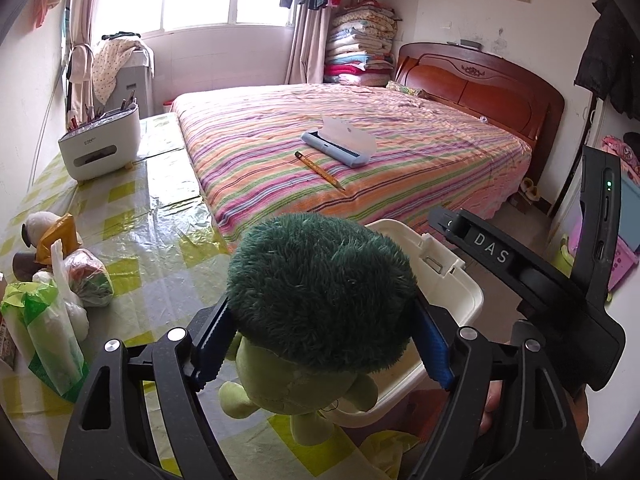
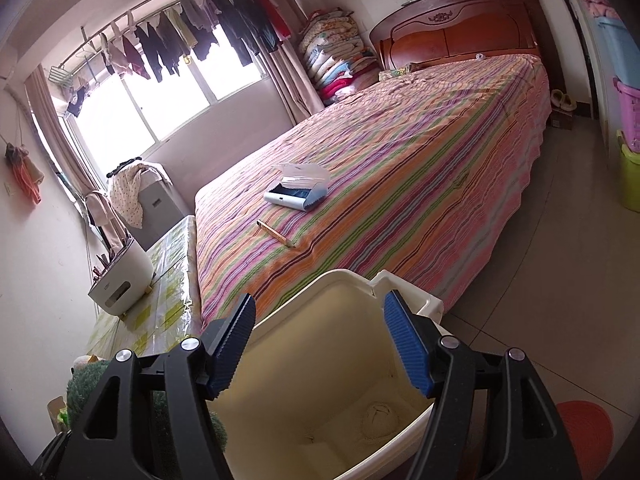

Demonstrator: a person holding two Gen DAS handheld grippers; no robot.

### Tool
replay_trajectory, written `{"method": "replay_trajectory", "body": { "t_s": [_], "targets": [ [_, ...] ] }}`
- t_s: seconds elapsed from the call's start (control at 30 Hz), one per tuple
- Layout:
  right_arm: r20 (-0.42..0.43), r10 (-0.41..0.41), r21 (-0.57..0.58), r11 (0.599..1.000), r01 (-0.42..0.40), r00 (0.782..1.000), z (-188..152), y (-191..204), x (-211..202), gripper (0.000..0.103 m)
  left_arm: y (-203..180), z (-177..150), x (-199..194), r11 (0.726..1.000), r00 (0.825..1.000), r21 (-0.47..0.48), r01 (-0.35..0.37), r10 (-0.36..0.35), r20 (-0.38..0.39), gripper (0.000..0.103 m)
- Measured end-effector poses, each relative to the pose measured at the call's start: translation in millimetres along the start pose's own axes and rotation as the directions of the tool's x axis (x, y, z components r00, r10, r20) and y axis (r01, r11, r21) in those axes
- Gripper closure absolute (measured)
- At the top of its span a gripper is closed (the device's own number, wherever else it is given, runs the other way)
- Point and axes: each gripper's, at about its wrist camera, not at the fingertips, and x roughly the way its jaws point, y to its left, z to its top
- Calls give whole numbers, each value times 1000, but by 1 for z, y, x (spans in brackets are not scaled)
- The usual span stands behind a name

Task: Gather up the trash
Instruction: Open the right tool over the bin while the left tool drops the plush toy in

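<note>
A plush toy (image 1: 316,264) with a dark green fuzzy head and a pale green body hangs between the blue pads of my left gripper (image 1: 322,308), which is shut on its head. Just behind and below it is a cream-white plastic bin (image 1: 460,296). In the right wrist view my right gripper (image 2: 320,300) is open over the bin's mouth (image 2: 344,276), with nothing between its fingers. A pale crumpled ball (image 2: 378,414) lies on the bin's bottom. The toy's green fuzz (image 2: 92,384) shows at the lower left of that view.
Beside the bin is a table with a yellow-green checked cloth (image 1: 152,216). It holds plastic bags (image 1: 56,320) and a white organiser (image 1: 100,144). The striped bed (image 1: 400,152) carries a pencil (image 1: 320,170) and a blue case (image 1: 338,146). An orange mat (image 2: 584,432) lies on the floor.
</note>
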Motion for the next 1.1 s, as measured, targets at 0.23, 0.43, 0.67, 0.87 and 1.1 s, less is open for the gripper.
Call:
{"method": "replay_trajectory", "body": {
  "t_s": [0.23,0.43,0.67,0.87,1.1],
  "targets": [
    [21,-2,8,1000,2,1000,2,-1,-5,38,1,4,2,999,999,-19,34,-35,-17,20],
    [38,6,7,1000,-6,999,1,3,-12,38,0,13,-2,998,998,-31,57,-57,9,20],
    [170,-29,62,998,19,985,4,-9,-41,38,-2,32,6,999,999,-2,47,-47,8,21],
    [227,-46,95,995,24,973,8,-17,-54,38,-10,34,12,998,999,45,42,-42,-6,17],
    [246,-26,83,997,6,969,9,-13,-58,38,-8,34,10,997,1000,70,-14,12,19,9]
  ]
}}
